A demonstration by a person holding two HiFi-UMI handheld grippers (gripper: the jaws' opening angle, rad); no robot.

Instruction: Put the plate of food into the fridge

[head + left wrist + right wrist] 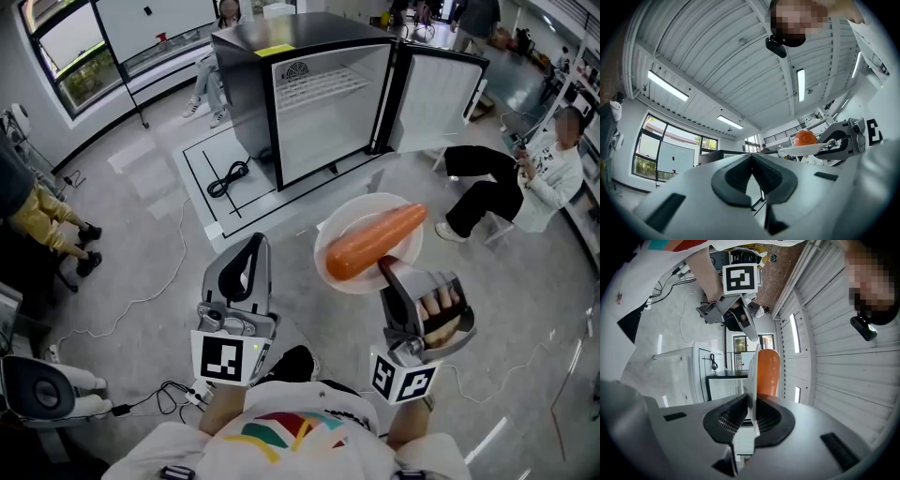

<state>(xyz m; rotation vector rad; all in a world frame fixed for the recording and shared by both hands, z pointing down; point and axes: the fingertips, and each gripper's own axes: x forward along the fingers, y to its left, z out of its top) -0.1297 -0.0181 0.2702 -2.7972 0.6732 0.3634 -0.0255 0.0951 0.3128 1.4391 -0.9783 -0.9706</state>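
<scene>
A white plate [349,217] carrying a big orange carrot [375,242] hangs above the floor, short of the black fridge [246,86]. The fridge door [437,89] is swung open to the right, and a wire shelf [323,86] shows inside. My right gripper [386,267] is shut on the plate's near rim; in the right gripper view the rim [751,380] stands edge-on between the pads, with the carrot [768,371] beyond. To the plate's left, my left gripper [253,244] is shut and holds nothing. From the left gripper view, plate [804,149] and carrot [805,137] show at the right.
A person sits on a chair [525,178] right of the fridge door. Another person's legs [42,220] are at the left edge. A black cable [230,176] lies on the marked floor mat beside the fridge. A white machine [47,389] and cords sit at lower left.
</scene>
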